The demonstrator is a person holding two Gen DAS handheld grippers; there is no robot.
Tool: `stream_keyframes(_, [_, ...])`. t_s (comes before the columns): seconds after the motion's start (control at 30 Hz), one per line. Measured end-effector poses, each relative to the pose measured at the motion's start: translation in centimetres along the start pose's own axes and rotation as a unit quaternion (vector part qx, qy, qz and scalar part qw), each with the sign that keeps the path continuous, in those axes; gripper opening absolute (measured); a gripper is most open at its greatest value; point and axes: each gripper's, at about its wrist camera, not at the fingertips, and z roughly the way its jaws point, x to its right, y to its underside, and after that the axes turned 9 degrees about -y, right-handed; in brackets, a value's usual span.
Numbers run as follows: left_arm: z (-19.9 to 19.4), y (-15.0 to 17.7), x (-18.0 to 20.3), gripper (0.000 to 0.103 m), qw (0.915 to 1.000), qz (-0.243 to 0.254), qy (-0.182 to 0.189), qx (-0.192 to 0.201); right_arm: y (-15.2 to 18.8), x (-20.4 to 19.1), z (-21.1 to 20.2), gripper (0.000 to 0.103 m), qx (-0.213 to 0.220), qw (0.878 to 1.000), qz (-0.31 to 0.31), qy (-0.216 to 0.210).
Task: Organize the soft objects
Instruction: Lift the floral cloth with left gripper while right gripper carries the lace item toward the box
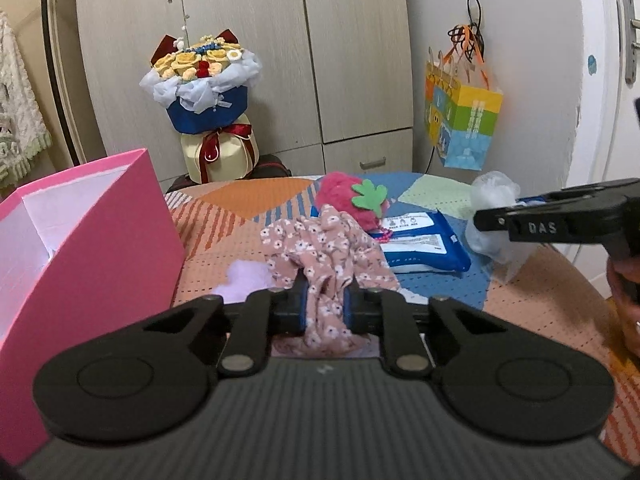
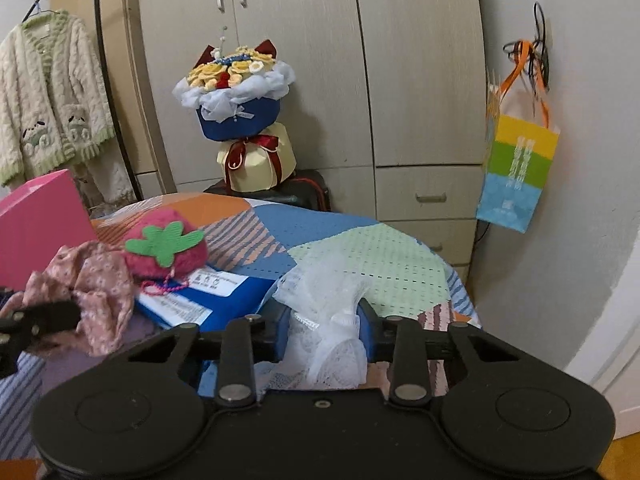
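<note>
Left wrist view: the work surface is a bed [image 1: 248, 200] covered with a patchwork spread in orange, blue, pale green and striped panels; behind its far edge stands a grey-beige wardrobe [image 1: 248, 40] with bar handles, and against it a wrapped bouquet [image 1: 204, 92] in blue and cream paper with a dark red ribbon. A multicoloured paper bag [image 1: 464, 120] hangs by orange straps on the right wall. An open pink box [image 1: 100, 232] with a white interior sits at the bed's left edge. The left gripper [image 1: 325, 306] is clamped on a pink floral cloth [image 1: 320, 252], which is bunched between the blue pads and drapes forward over the bed near its middle. Just beyond the cloth lies a strawberry plush [image 1: 352, 200] with a green felt leaf, touching a blue wipes packet [image 1: 424, 244]; the packet's white label carries print too small to read. The right gripper [image 1: 484, 220] enters from the right edge, its body marked "DAS", its tip against a white net fabric [image 1: 494, 200]. Right wrist view: the same wardrobe, bouquet and hanging bag appear, with a cream knitted cardigan [image 2: 52, 96] hanging at far left. The right gripper [image 2: 325, 334] is closed on the white net fabric [image 2: 332, 304], which rises between the blue pads above the pale green panel toward the bed's right edge. The wipes packet [image 2: 224, 300], strawberry plush [image 2: 168, 248] and floral cloth [image 2: 100, 288] lie to the left, the left gripper [image 2: 40, 320] holding the cloth.
</note>
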Motion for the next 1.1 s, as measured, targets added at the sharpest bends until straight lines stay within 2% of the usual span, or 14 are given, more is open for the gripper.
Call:
stream_keyframes(0.13, [-0.7, 0.1, 0.0, 0.012, 0.9999, -0.007, 0.002, 0.007, 0.3, -0.4, -1.9, 0.037, 0.005, 1.0, 0.01, 0.012])
stream_keyframes(0.27, [-1.8, 0.1, -0.4, 0.012, 0.9997, -0.018, 0.015, 0.008, 0.9, -1.0, -3.7, 0.037, -0.002, 1.0, 0.031, 0.002])
stream_keyframes(0.4, [-3.1, 0.5, -1.1, 0.012, 0.9991, -0.029, 0.029, 0.007, 2.0, -2.1, -5.7, 0.038, 0.015, 0.998, 0.046, -0.049])
stream_keyframes(0.63, [-6.3, 1.9, -3.1, 0.012, 0.9951, -0.05, 0.084, 0.015, 4.1, -4.4, -7.9, 0.038, 0.011, 0.994, 0.059, -0.091])
stream_keyframes(0.97, [-9.6, 4.0, -6.2, 0.012, 0.9835, -0.067, 0.163, -0.041, 6.7, -7.6, -10.0, 0.038, -0.04, 0.992, 0.075, -0.089])
stream_keyframes(1.1, [-10.2, 5.0, -7.4, 0.012, 0.9762, -0.056, 0.19, -0.087, 7.5, -8.5, -10.9, 0.038, -0.066, 0.987, 0.087, -0.115])
